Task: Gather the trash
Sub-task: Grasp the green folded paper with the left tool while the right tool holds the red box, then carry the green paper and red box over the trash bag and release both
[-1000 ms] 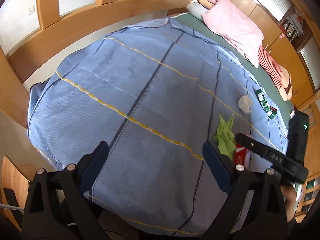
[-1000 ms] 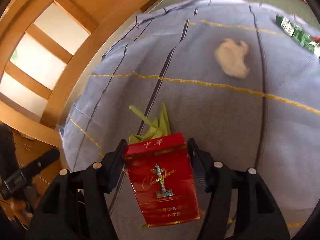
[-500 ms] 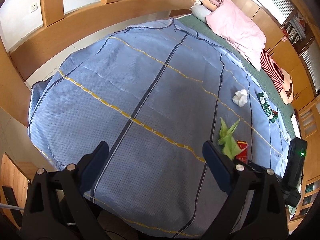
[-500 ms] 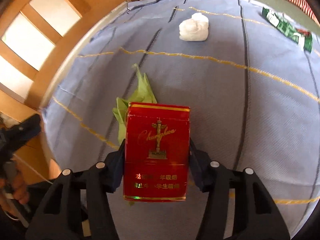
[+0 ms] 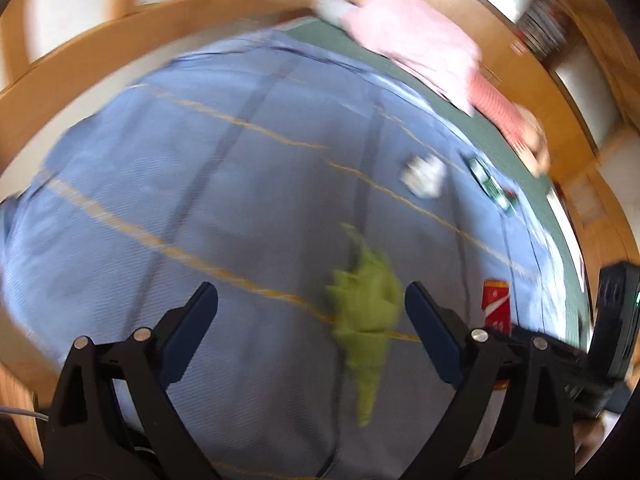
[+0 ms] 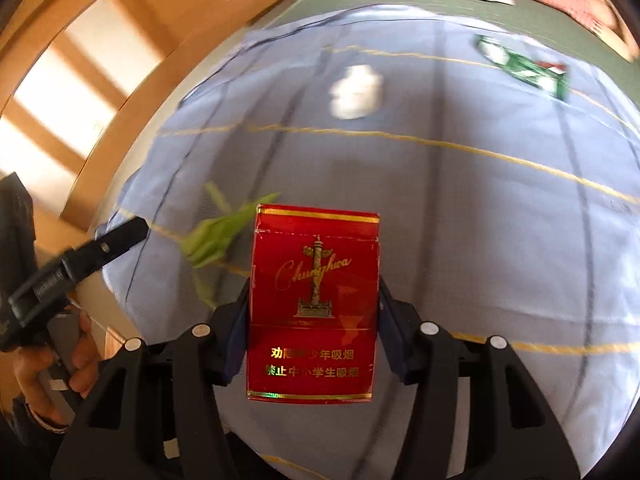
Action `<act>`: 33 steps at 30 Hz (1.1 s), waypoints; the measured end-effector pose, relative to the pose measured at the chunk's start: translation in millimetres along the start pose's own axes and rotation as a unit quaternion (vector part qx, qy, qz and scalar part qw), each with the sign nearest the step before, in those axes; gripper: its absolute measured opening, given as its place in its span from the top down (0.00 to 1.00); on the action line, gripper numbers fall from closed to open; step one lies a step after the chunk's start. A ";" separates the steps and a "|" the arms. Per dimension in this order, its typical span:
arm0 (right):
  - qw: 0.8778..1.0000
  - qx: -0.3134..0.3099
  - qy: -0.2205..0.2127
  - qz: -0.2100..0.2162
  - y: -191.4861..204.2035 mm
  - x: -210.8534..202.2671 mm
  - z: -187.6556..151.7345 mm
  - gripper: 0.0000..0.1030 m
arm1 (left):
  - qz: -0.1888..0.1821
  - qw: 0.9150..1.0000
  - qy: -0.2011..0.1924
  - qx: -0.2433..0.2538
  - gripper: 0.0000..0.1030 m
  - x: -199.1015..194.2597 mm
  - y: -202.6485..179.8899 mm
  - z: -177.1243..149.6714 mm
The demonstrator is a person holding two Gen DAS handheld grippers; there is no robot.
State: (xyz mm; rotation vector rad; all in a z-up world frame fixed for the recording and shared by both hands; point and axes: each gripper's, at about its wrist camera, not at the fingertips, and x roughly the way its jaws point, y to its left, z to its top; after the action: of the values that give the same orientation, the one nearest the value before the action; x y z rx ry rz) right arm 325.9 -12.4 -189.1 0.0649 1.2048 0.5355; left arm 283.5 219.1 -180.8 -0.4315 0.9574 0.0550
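Note:
My right gripper [image 6: 314, 312] is shut on a red cigarette pack [image 6: 314, 300] and holds it upright above the blue bedspread [image 6: 480, 220]. The pack also shows in the left wrist view [image 5: 496, 306]. My left gripper [image 5: 312, 320] is open and empty, with a crumpled green paper [image 5: 366, 308] lying on the bedspread between its fingers, nearer the right one. The green paper [image 6: 216, 236] lies left of the pack. A white tissue wad [image 5: 424, 176] [image 6: 356, 92] and a green wrapper [image 5: 492, 190] [image 6: 524, 66] lie farther off.
A pink blanket [image 5: 408, 40] and a striped cloth [image 5: 500, 108] lie at the far side of the bed on a green sheet. A wooden bed frame [image 5: 100, 68] curves round the left edge. The left gripper's body [image 6: 60, 272] shows at left.
The left gripper has moved right toward the green paper, which now lies between its fingers. The right gripper still holds the red pack, lifted a little. Both views are blurred by motion.

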 end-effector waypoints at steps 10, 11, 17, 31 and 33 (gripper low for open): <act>0.999 0.028 -0.031 -0.033 -20.8 -48.4 -44.8 0.46 | 0.051 0.992 0.042 0.107 0.72 57.0 -31.9 -22.3; 0.998 0.026 -0.040 -0.040 -19.1 -55.2 -49.7 0.46 | 0.061 0.990 0.035 0.118 0.81 54.3 -33.1 -22.8; 0.992 0.035 -0.101 -0.071 -19.8 -96.2 -74.7 0.46 | 0.091 0.980 -0.052 0.167 0.90 -0.5 -47.7 -31.9; 0.977 0.036 -0.186 -0.098 -23.9 -196.6 -156.0 0.46 | 0.058 0.961 -0.161 0.218 0.90 -144.9 -117.5 -99.1; 0.974 0.037 -0.195 -0.105 -25.4 -210.2 -169.9 0.46 | 0.052 0.957 -0.168 0.230 0.90 -157.5 -128.1 -110.9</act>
State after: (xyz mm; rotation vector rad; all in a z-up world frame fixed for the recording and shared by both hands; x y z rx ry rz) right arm 129.8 -163.5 -77.9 0.1005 0.8335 0.2741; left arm 135.5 82.4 -67.2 0.0603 0.6281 -0.0011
